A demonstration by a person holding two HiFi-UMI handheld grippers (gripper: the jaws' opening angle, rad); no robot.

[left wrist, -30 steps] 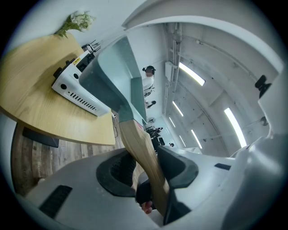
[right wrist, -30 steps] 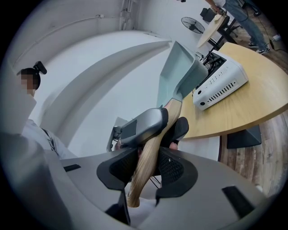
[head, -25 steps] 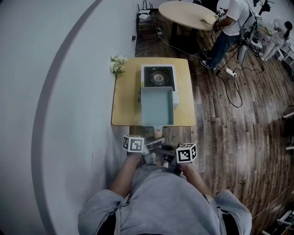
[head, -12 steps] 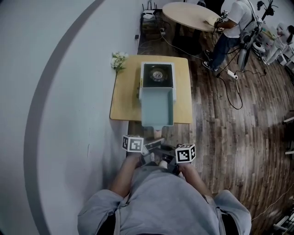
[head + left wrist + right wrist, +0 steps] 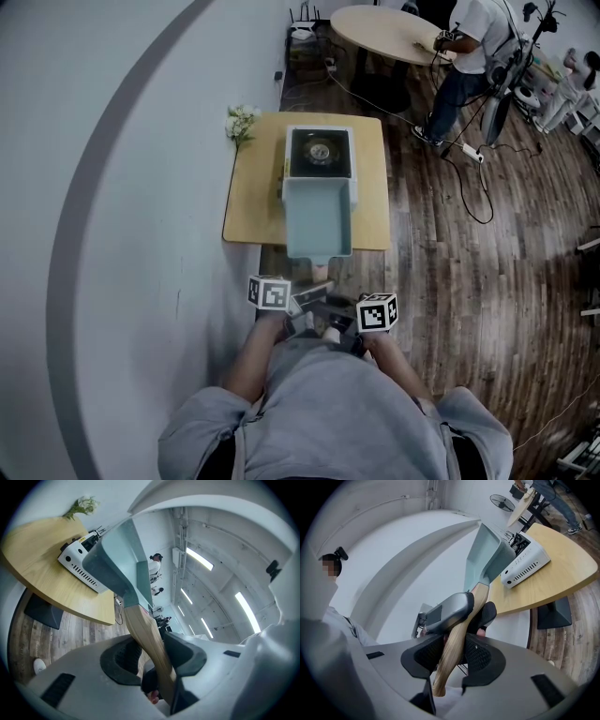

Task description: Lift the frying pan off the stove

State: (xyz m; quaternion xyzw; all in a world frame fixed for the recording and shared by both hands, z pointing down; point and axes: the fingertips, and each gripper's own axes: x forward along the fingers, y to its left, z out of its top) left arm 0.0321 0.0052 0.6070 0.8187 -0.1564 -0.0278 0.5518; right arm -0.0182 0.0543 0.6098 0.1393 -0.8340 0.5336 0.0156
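frying pan point(image 5: 319, 216): rectangular, pale teal, held up by its wooden handle point(image 5: 322, 271), which points to 6 o'clock, toward the wearer. the pan body sits over the near half of the wooden table point(image 5: 246, 211), and its far end overlaps the near edge of the stove point(image 5: 320, 152) at 12 o'clock. in the gripper views the pan tilts up above the stove's white vented side, clear of the tabletop. can't tell whether its far rim touches the stove. left gripper point(image 5: 157, 656) is clamped on the handle, with the wood running up between its two black pads. right gripper point(image 5: 454, 656) is also closed on the same handle, further from the pan, with the left gripper's grey jaw visible just ahead of it on the wood. in the head view the two sit side by side at 6 o'clock of the pan, both marker cubes facing up. the stove is a white box with a dark burner top, on the far half of the table. flowers point(image 5: 241, 123) are at the table's far-left corner, 10 o'clock of the stove. past the table at 1 o'clock is a round table point(image 5: 389, 28) with a person point(image 5: 469, 52) standing at it. dark plank floor point(image 5: 469, 300) lies at 3 o'clock with a cable point(image 5: 476, 192) trailing across it. a grey wall point(image 5: 112, 206) is at 9 o'clock.
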